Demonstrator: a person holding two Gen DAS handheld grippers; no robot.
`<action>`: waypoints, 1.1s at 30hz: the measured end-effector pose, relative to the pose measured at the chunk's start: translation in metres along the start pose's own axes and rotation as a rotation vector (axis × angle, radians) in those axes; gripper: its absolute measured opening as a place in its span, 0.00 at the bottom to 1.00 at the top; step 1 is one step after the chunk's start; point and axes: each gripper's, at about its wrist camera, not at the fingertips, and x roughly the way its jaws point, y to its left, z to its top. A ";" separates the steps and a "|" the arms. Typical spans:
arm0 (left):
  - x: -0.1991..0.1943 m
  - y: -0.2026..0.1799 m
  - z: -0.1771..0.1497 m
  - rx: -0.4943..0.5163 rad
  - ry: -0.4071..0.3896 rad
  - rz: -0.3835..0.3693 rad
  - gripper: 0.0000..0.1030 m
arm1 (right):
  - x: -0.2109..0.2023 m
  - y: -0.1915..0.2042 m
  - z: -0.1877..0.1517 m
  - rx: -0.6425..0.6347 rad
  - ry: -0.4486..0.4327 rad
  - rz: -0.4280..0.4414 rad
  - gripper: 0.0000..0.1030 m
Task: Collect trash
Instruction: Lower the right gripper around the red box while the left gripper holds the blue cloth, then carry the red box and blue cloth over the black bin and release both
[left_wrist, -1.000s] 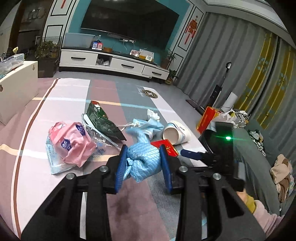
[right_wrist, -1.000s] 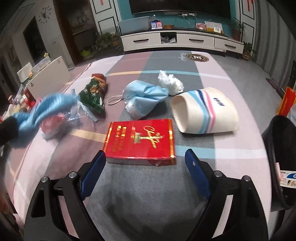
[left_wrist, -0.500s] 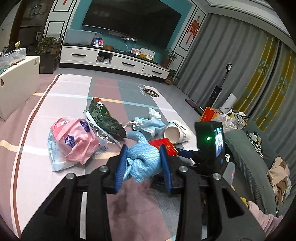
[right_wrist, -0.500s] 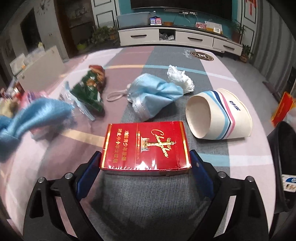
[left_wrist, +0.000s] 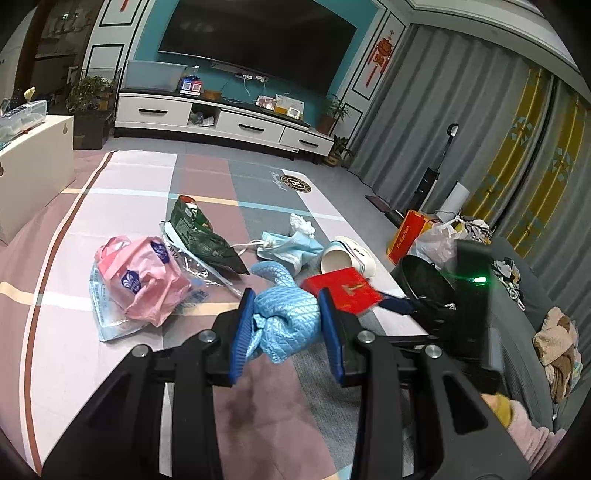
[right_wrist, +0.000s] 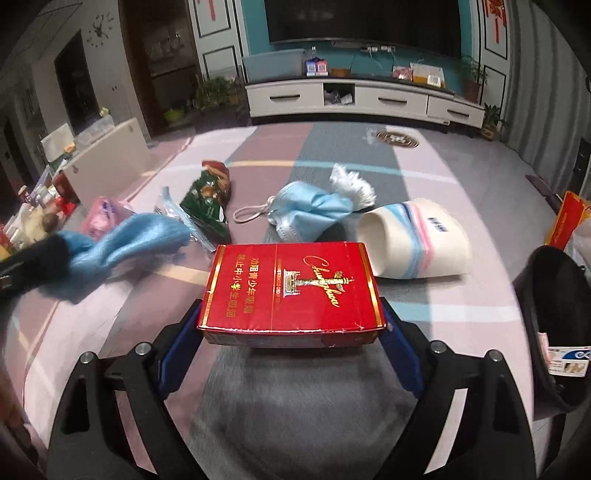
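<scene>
My left gripper (left_wrist: 288, 332) is shut on a light blue cloth (left_wrist: 284, 317) and holds it above the rug. My right gripper (right_wrist: 291, 332) is shut on a red cigarette box (right_wrist: 291, 291), lifted off the rug; the box also shows in the left wrist view (left_wrist: 341, 291). On the rug lie a blue face mask (right_wrist: 310, 210), a white tissue wad (right_wrist: 351, 184), a tipped paper cup (right_wrist: 417, 243), a green snack bag (right_wrist: 208, 203) and a pink plastic bag (left_wrist: 144, 280). A black trash bin (right_wrist: 554, 314) stands at the right.
A white TV cabinet (right_wrist: 362, 99) lines the far wall. A white low table (left_wrist: 29, 166) is at the left. An orange box and a plastic bag (left_wrist: 424, 236) lie by the curtains. A sofa with clothes (left_wrist: 554, 332) is at the right.
My right gripper has closed on the red cigarette box and lifted it off the rug. My left gripper still holds the blue cloth, shifted slightly.
</scene>
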 end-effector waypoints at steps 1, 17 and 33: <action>0.001 -0.003 -0.001 0.009 0.003 0.000 0.34 | -0.008 -0.004 -0.002 0.006 -0.013 0.002 0.85; 0.044 -0.066 -0.011 0.137 0.094 0.039 0.34 | -0.079 -0.088 -0.015 0.167 -0.131 -0.057 0.85; 0.089 -0.177 0.014 0.271 0.107 -0.041 0.34 | -0.129 -0.159 -0.031 0.312 -0.236 -0.138 0.85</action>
